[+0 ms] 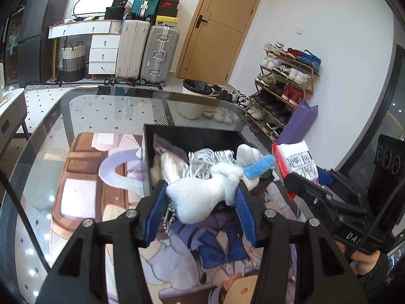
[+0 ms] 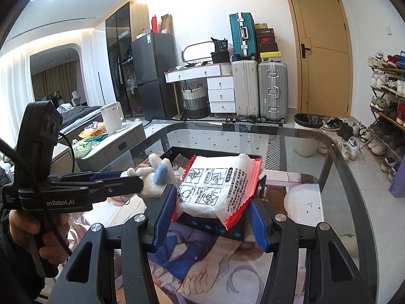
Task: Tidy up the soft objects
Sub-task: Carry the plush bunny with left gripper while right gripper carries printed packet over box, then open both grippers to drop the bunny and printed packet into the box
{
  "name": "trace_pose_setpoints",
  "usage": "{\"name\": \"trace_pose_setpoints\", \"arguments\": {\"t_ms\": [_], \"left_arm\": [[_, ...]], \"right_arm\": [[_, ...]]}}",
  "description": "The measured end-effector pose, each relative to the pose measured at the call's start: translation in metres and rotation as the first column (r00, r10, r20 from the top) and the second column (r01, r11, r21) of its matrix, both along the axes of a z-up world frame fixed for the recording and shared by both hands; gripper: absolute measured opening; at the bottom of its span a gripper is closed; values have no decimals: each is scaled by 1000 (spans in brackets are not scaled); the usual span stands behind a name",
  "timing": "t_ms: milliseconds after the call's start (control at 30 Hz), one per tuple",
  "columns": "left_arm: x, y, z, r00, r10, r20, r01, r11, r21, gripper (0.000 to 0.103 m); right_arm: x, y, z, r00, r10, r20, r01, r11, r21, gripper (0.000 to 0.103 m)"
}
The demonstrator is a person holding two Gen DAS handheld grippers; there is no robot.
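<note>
Grippers first: our left gripper (image 1: pixel 201 190) is clenched on a white plush (image 1: pixel 202 197), and our right gripper (image 2: pixel 214 200) grasps a packet (image 2: pixel 217 185). Beyond them, at twelve o'clock, sits a black box (image 1: pixel 192 133) on the glass table (image 1: pixel 106 111).

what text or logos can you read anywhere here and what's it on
"enRobot.AI": side of the left gripper, start of the word hidden.
"DA": body of the right gripper, rest cut off.
Nike swoosh: red shoe box in the stack of boxes on the silver suitcase.
White packet held in the right gripper: pictograms and dense print, too small to read.
Fridge sticker: blurred.
</note>
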State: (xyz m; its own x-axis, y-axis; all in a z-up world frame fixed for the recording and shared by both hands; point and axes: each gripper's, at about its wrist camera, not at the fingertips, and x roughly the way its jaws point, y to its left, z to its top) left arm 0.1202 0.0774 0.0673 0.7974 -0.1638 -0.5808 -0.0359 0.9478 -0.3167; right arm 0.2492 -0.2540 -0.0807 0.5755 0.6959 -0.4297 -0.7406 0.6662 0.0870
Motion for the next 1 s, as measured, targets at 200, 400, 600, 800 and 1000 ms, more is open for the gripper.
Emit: {"name": "trace_pose_setpoints", "arguments": {"t_ms": [200, 400, 600, 800, 1000], "left_arm": [[20, 7, -1, 1000, 29, 5, -29, 1000, 1, 52], [39, 14, -8, 999, 53, -8, -54, 998, -19, 52], [49, 19, -10, 997, 76, -9, -77, 997, -32, 54], [49, 18, -14, 996, 80, -26, -80, 997, -4, 68], [38, 12, -9, 995, 101, -5, -100, 993, 62, 87]], "right_arm": [[10, 15, 1, 1000, -7, -13, 7, 1000, -14, 55], [19, 28, 1, 1000, -14, -2, 14, 1000, -26, 55], [31, 32, 5, 1000, -28, 4, 28, 999, -28, 58], [29, 34, 4, 999, -46, 24, 47, 998, -45, 79], [26, 26, 2, 998, -61, 14, 62, 997, -48, 92]]}}
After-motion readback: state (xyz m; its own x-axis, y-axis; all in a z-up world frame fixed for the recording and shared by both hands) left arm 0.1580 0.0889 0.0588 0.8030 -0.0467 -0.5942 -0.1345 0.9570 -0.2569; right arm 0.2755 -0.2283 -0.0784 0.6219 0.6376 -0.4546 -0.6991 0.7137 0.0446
